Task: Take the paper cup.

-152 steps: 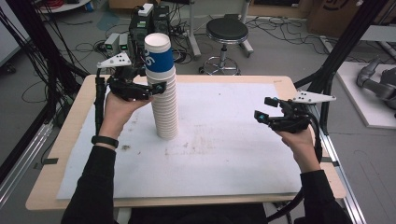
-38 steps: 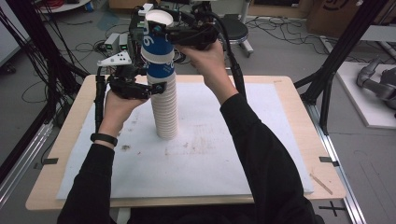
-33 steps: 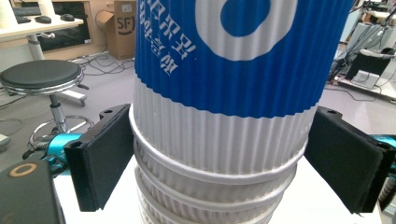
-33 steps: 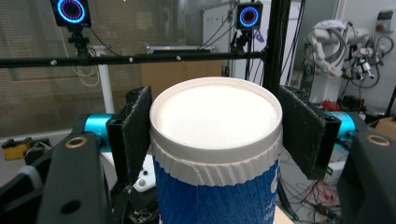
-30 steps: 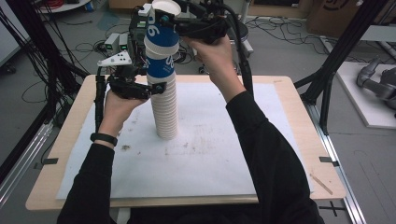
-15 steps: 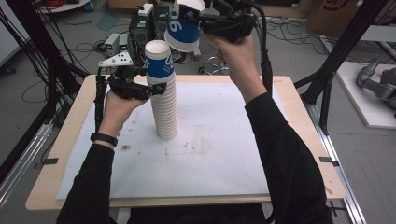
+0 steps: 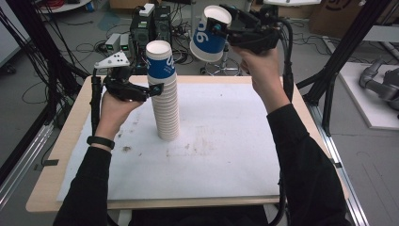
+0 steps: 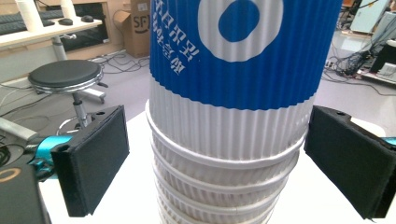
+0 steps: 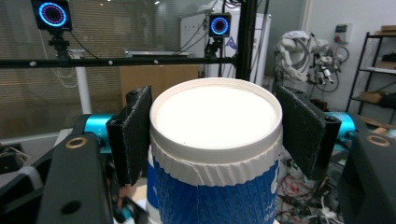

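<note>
Clamping blue cup [image 7: 210, 32] aloft, right hand-held gripper [image 7: 225, 29] tilts; left hand-held gripper [image 7: 153, 89], jaws just opening, brackets cup stack [image 7: 165, 101].

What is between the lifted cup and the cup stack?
Nothing: in the high view, open air separates the lifted cup from the cup stack.

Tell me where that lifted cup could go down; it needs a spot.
The white mat is bare right of the stack, out to the right forearm, and along its near edge. Crowded only at the stack, where the left gripper brackets it.
</note>
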`<act>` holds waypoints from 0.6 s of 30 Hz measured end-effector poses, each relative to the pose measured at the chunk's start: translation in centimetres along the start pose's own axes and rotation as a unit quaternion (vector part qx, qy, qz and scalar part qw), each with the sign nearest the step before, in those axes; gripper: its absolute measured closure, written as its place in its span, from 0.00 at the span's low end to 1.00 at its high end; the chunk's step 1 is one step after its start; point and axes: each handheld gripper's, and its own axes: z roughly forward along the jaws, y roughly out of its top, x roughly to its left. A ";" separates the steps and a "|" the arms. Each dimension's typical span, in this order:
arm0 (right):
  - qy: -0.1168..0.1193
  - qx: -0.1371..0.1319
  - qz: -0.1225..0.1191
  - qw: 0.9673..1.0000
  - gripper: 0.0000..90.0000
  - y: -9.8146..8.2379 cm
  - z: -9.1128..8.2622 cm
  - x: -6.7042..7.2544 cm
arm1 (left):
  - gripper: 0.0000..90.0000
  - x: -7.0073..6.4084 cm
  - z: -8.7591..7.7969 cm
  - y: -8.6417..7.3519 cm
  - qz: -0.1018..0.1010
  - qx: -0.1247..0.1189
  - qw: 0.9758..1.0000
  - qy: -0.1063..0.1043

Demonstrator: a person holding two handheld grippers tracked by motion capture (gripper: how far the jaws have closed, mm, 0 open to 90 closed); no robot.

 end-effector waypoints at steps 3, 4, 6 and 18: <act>-0.006 0.003 -0.001 1.000 0.34 -0.7 -1.4 -0.3 | 0.07 -0.1 -0.4 -0.1 0.001 0.000 1.000 0.005; -0.006 0.003 -0.001 1.000 0.34 -0.7 -1.4 -0.3 | 0.07 -0.1 -0.6 -0.2 0.002 -0.001 1.000 0.010; -0.010 0.004 -0.005 1.000 0.34 -1.1 -2.1 -0.2 | 0.07 0.0 -1.1 -0.3 0.001 -0.006 1.000 0.016; -0.014 0.025 0.007 1.000 0.34 -4.5 -5.1 -0.5 | 0.07 -1.2 -3.3 -0.9 0.016 -0.005 0.999 0.034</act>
